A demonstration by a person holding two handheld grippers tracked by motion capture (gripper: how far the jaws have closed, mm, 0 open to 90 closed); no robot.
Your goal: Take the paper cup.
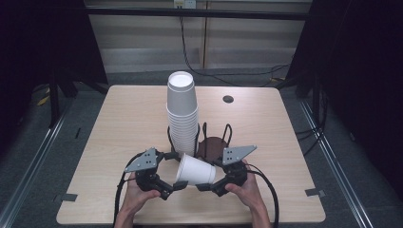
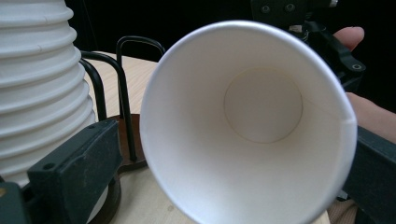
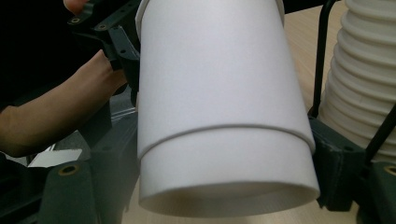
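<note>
**Right jaws grasp the cup's base end; left jaws stand released round its mouth**

High view: the paper cup (image 1: 195,170) lies on its side at the near middle of the tabletop (image 1: 119,123), between the left gripper (image 1: 178,169) and the right gripper (image 1: 209,174). Its long axis runs level from one gripper to the other, with the mouth toward the left and the narrow base toward the right. Whether it rests on the wood or hangs just above it, I cannot tell. Just beyond it stand a wire holder (image 1: 214,142) on a brown base and, in the holder's left bay, a tall stack of cups (image 1: 182,114) set mouth down. The right bay is empty.

Left gripper view: the left gripper (image 2: 224,182) looks straight into the paper cup (image 2: 261,107), down to its round bottom. One jaw stands visibly apart from the rim. The other sits close beside it, and contact there is unclear. These jaws are released, with the mouth between them. The stack of cups (image 2: 42,88) rises close by, and the right hand (image 2: 369,112) shows behind the cup.

Right gripper view: the right gripper (image 3: 219,182) has a jaw against each side of the paper cup (image 3: 215,84) near its base, grasping it. The left hand (image 3: 70,112) shows beyond.

The cup is carried from its base, so the right hand seems the one to move it. To join the stack it would need to be tipped mouth down.
</note>
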